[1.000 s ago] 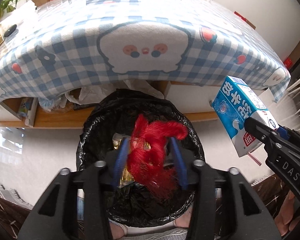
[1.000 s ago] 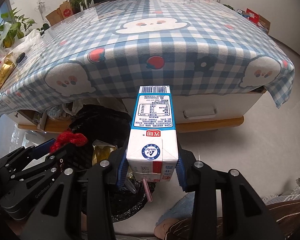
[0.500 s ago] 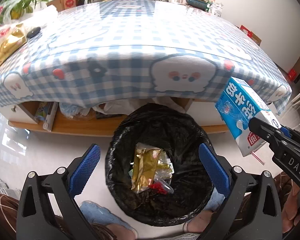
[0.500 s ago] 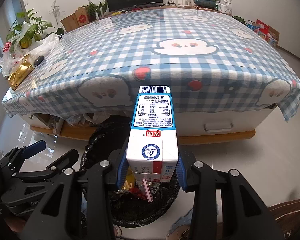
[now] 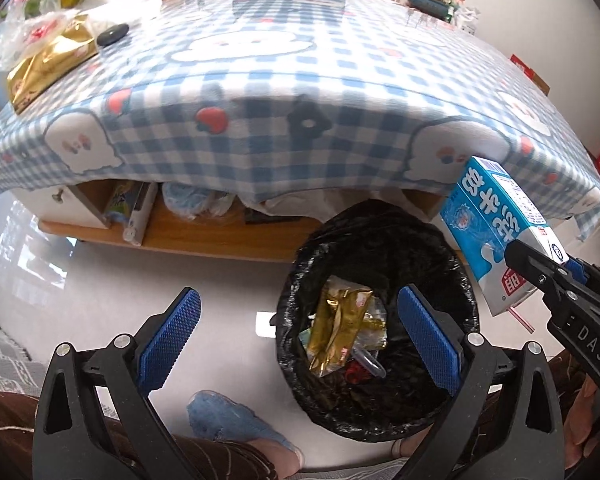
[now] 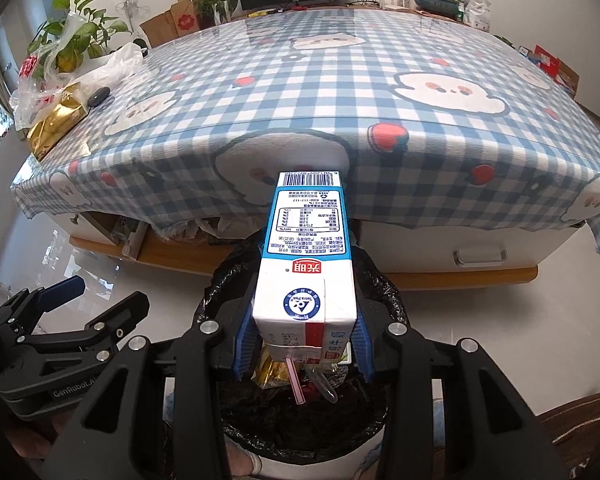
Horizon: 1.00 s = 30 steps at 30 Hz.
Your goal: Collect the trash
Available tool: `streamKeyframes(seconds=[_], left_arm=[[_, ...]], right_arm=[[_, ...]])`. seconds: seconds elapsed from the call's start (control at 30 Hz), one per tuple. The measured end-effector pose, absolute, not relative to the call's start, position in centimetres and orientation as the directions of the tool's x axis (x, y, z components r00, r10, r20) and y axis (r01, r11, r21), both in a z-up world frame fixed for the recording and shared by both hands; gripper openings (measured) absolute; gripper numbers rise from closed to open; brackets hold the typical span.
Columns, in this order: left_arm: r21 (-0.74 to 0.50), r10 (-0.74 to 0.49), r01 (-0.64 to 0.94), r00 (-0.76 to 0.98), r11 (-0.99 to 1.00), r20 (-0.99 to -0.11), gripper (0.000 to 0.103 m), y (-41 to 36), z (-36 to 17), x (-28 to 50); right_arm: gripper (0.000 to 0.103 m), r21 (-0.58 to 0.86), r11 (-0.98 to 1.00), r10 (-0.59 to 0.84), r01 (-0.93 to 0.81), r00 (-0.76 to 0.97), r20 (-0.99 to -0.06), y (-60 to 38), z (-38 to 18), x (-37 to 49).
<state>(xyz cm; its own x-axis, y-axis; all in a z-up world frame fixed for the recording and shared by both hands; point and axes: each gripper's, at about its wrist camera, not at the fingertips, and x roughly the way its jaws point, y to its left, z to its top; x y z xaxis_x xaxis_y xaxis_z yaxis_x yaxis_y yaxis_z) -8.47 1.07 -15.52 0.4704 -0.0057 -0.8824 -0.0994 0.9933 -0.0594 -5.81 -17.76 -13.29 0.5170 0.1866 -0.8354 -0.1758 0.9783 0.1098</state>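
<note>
My right gripper (image 6: 303, 338) is shut on a blue and white milk carton (image 6: 306, 256) with a pink straw, held over the black-lined trash bin (image 6: 220, 292). The carton (image 5: 496, 236) and right gripper (image 5: 548, 276) also show at the right of the left wrist view, above the bin's rim (image 5: 466, 276). My left gripper (image 5: 298, 338) is open and empty, above the floor and the bin's left side. In the bin lie a gold wrapper (image 5: 336, 326), clear plastic and a bit of red trash (image 5: 356, 374).
A table with a blue checked cloth (image 5: 280, 92) stands behind the bin, with a shelf of clutter (image 5: 172, 208) under it. A gold bag (image 5: 44, 64) and plastic bags lie at its far left. A foot in a blue slipper (image 5: 236, 420) is near the bin.
My left gripper opened and dropped the red trash into the bin, then moved left. The right gripper has carried the carton over the bin.
</note>
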Motion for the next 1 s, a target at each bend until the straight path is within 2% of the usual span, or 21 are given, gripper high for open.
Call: streamKeyframes(seconds=[0.27,0.7,0.87,0.9,1.0], left_arm=[[-0.025,0.026,-0.110,0.436,0.994,-0.900,0.097,1.9,-17.4,-7.9],[-0.038,0.020,-0.125,0.434,0.991,-0.901,0.097,2.2,-18.1,-7.5],[-0.051,0.008,-0.121,0.441,0.991,-0.897,0.097,2.0,-17.6,-7.7],[-0.056,0.003,-0.119,0.445,0.991,-0.896,0.097,1.9,-17.3,-7.8],[-0.069,-0.011,-0.109,0.462,0.992,-0.887,0.097,1.6,-16.0,-8.2]], right_arm=[[0.038,0.096,0.979,0.173,-0.179,0.488,-0.855,-16.8,-15.2,-5.2],[0.039,0.079,0.979,0.162,-0.190,0.473,-0.866,-15.8,-16.5,-4.9],[0.064,0.070,0.980,0.156,-0.186,0.501,-0.851,-16.3,-15.7,-5.4],[0.065,0.075,0.981,0.158,-0.181,0.507,-0.847,-16.6,-15.3,-5.5],[0.080,0.076,0.983,0.155,-0.166,0.539,-0.828,-17.6,-13.4,-6.1]])
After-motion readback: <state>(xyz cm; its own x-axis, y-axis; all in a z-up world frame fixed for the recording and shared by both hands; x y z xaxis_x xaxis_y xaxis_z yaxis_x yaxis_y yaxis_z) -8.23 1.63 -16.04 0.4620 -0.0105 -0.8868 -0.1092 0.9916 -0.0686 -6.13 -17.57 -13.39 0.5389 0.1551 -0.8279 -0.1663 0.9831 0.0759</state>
